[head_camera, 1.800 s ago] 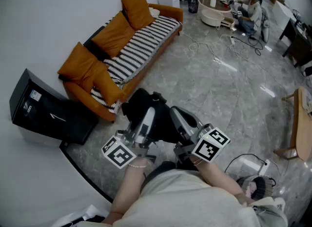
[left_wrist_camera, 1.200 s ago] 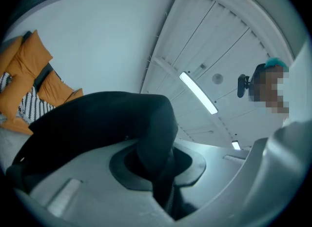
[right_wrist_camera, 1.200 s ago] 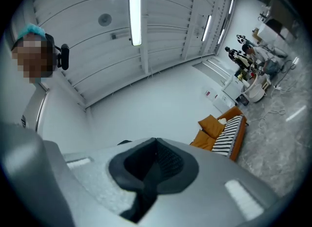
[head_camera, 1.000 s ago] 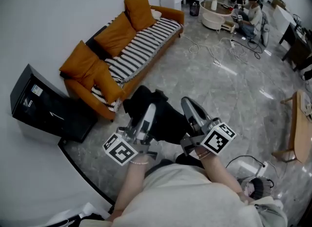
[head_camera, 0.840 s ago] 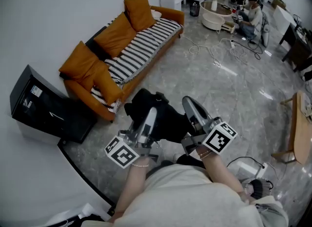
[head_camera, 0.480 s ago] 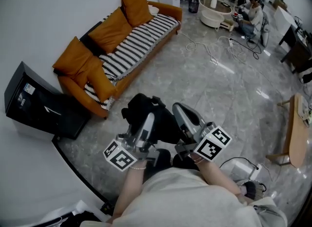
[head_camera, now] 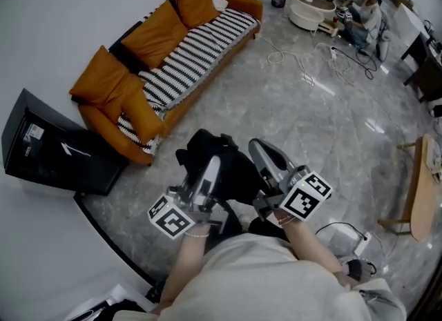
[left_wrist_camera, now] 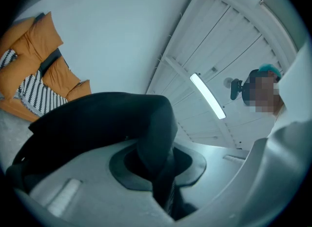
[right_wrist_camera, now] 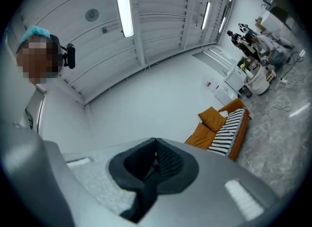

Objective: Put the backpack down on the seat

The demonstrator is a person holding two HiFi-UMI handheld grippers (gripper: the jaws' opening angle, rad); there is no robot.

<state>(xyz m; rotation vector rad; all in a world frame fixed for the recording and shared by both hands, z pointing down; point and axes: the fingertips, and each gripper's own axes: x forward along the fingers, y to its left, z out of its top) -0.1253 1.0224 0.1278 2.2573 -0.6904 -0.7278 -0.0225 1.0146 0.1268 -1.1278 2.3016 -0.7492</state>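
Observation:
A black backpack (head_camera: 224, 168) hangs in the air over the grey floor, short of the sofa, held up by both grippers. In the head view my left gripper (head_camera: 211, 163) grips its left side and my right gripper (head_camera: 258, 148) its right side. The left gripper view has black backpack fabric (left_wrist_camera: 97, 123) filling the lower left, with a fold pinched in the shut left gripper (left_wrist_camera: 163, 182). In the right gripper view a black strap (right_wrist_camera: 143, 197) runs through the shut right gripper (right_wrist_camera: 155, 165). The seat is an orange sofa (head_camera: 233, 12) with a striped cover (head_camera: 190, 64) and orange cushions, up and to the left.
A black box (head_camera: 48, 152) lies by the wall at the sofa's near end. Cables (head_camera: 304, 64) trail over the marble floor. A round white table (head_camera: 311, 2) and a seated person (head_camera: 369, 12) are far off; a wooden table (head_camera: 421, 188) stands at right.
The view has drifted a little, so the sofa and black box sit slightly further left and lower. Both grippers keep the same hold on the backpack.

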